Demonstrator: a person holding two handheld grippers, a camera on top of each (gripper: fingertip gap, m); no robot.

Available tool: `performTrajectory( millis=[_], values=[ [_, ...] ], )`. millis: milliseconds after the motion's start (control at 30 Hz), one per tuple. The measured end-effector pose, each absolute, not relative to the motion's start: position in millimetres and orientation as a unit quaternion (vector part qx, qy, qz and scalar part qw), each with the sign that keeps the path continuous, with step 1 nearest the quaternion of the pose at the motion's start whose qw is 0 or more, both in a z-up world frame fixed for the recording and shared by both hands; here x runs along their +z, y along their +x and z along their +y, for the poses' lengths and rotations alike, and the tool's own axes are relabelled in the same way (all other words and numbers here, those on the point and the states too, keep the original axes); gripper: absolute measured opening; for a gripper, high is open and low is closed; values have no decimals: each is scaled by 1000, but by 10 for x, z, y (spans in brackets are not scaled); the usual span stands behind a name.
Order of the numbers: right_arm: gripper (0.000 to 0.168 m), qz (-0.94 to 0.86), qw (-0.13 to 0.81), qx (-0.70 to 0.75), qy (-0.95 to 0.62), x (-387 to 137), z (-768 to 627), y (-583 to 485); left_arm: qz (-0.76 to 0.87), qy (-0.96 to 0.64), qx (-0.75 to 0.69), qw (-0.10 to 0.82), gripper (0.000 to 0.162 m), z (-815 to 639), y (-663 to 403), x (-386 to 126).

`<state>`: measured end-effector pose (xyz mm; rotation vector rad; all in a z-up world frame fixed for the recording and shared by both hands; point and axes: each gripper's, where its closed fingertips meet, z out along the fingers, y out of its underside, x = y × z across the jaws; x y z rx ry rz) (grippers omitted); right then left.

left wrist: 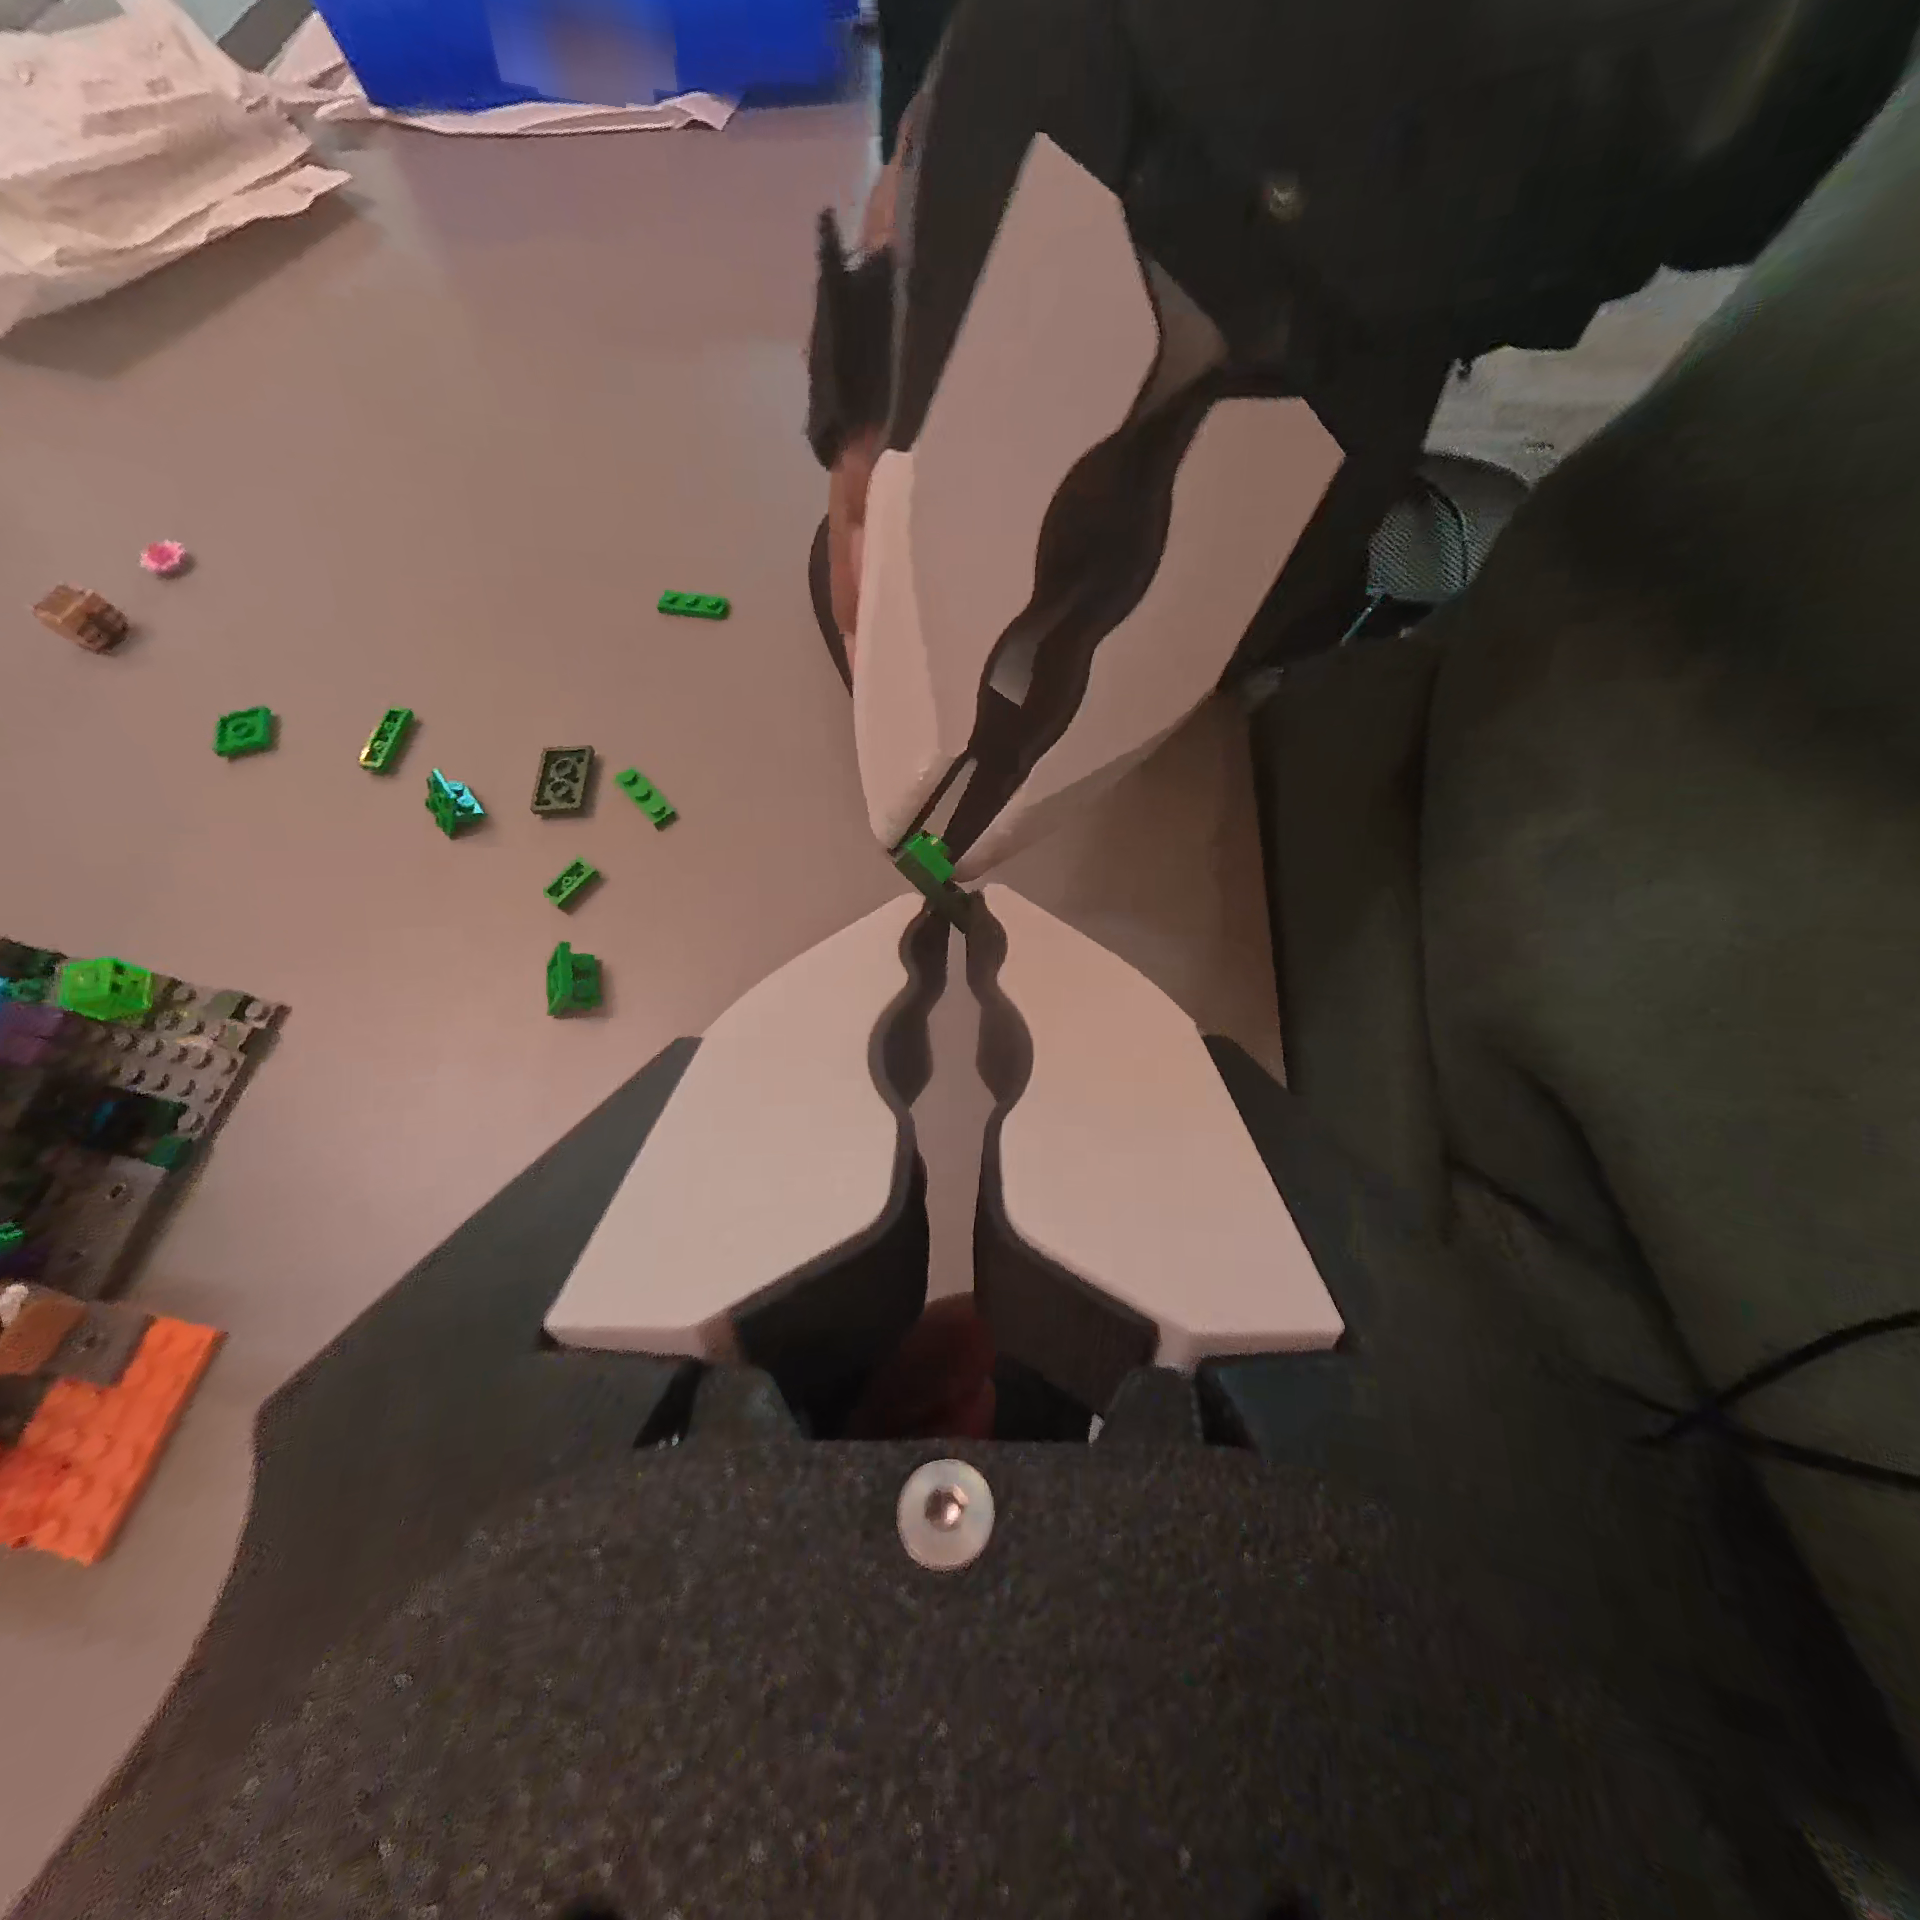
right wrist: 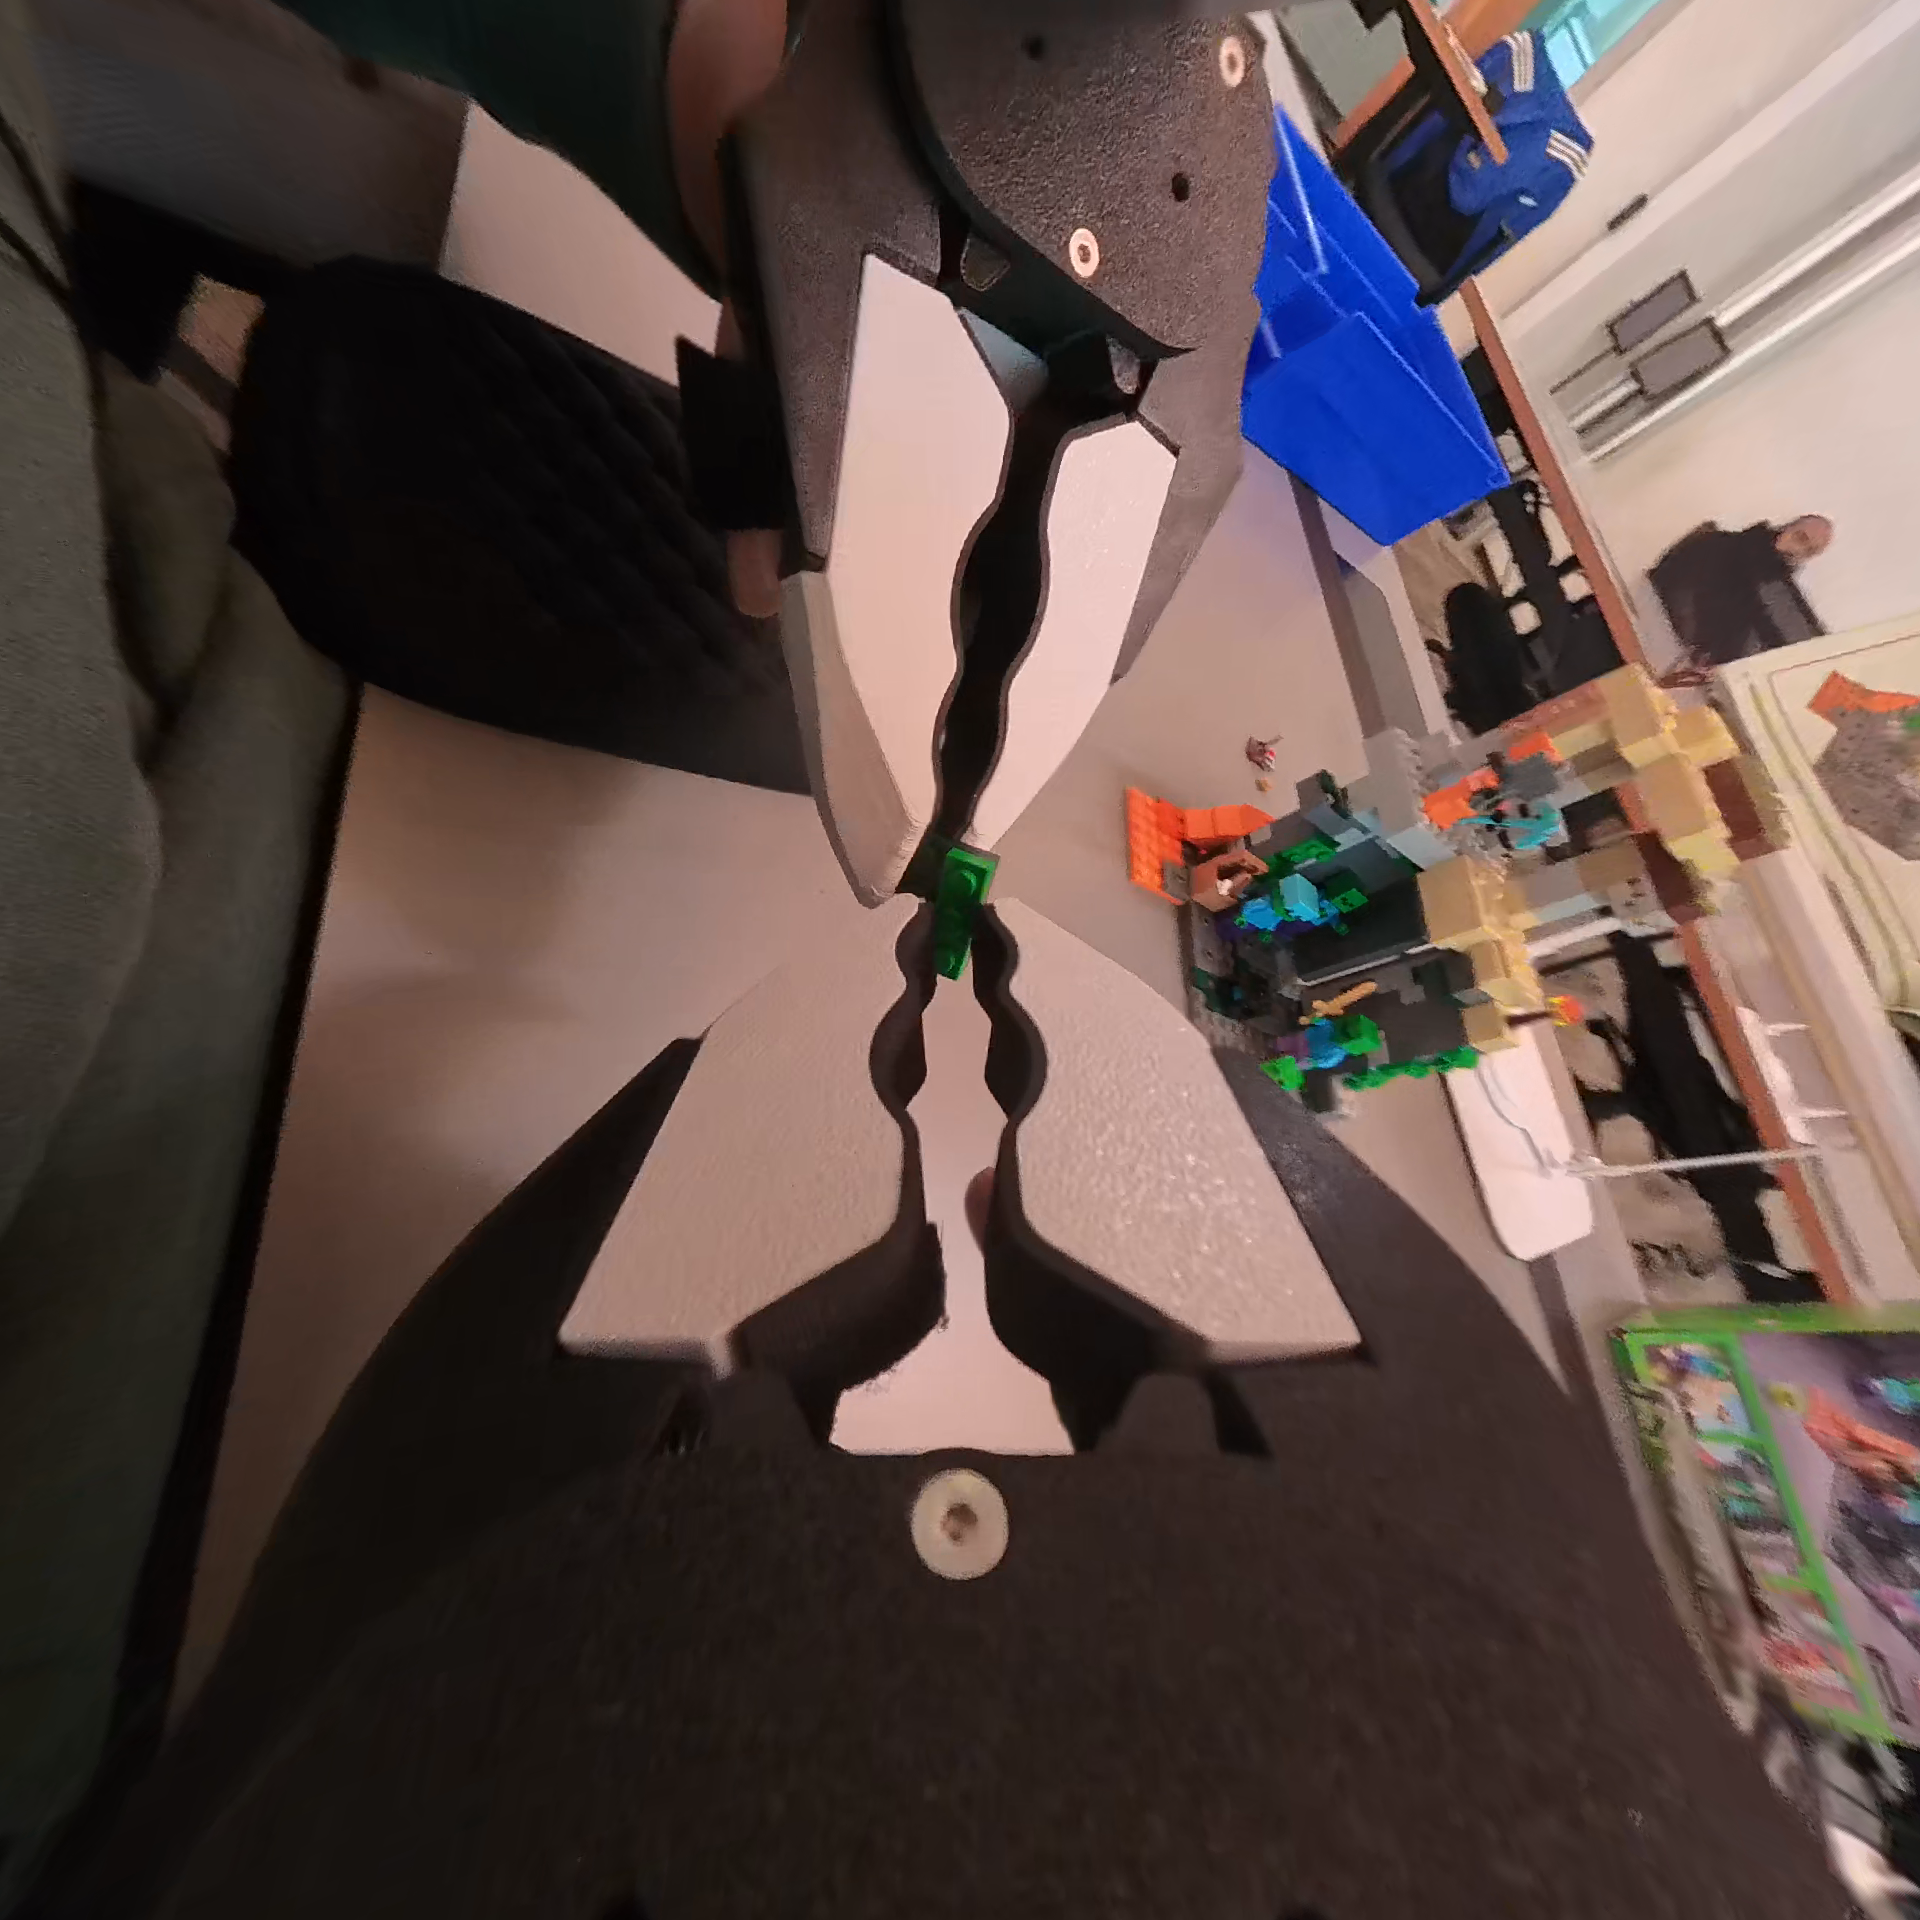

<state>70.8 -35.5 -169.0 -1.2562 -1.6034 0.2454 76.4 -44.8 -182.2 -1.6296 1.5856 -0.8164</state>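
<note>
I cannot report any writing: the crumpled printed paper (left wrist: 135, 177) at the table's far left corner and the green-framed toy box (right wrist: 1787, 1527) at the right of my right wrist view both carry print, which I leave unread. Going left to right in my left wrist view, a partly built brick base (left wrist: 114, 1174) with grey studs and an orange slab sits at the left edge of the pale table (left wrist: 499, 436), then loose green plates (left wrist: 457, 800) lie scattered toward the middle, with a blue bin (left wrist: 582, 52) at the far edge. At the centre my left gripper (left wrist: 951, 914) is clenched on a small green brick piece (left wrist: 928, 864), and my right gripper (left wrist: 935, 847) comes in from above, tips pinched on the same piece, so the two meet tip to tip above the table. In the right wrist view my right gripper (right wrist: 956, 940) grasps the green piece from below while the left gripper (right wrist: 951, 862) clamps it from above. Further right stands a multicoloured brick model (right wrist: 1455, 904) on the table, blue bins (right wrist: 1361, 416) behind it, and a person in dark clothes far off in the room.
</note>
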Motion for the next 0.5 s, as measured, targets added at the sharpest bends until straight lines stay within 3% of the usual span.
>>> performTrajectory(
  millis=[200,500],
  values=[
    [6,-638,452,260,-567,-1730,-426,718,645,-599,-320,349,3,-533,777,-1846],
    [6,-585,405,378,-593,-1705,-445,750,636,-591,-351,352,2,-564,810,-1809]
  ],
)
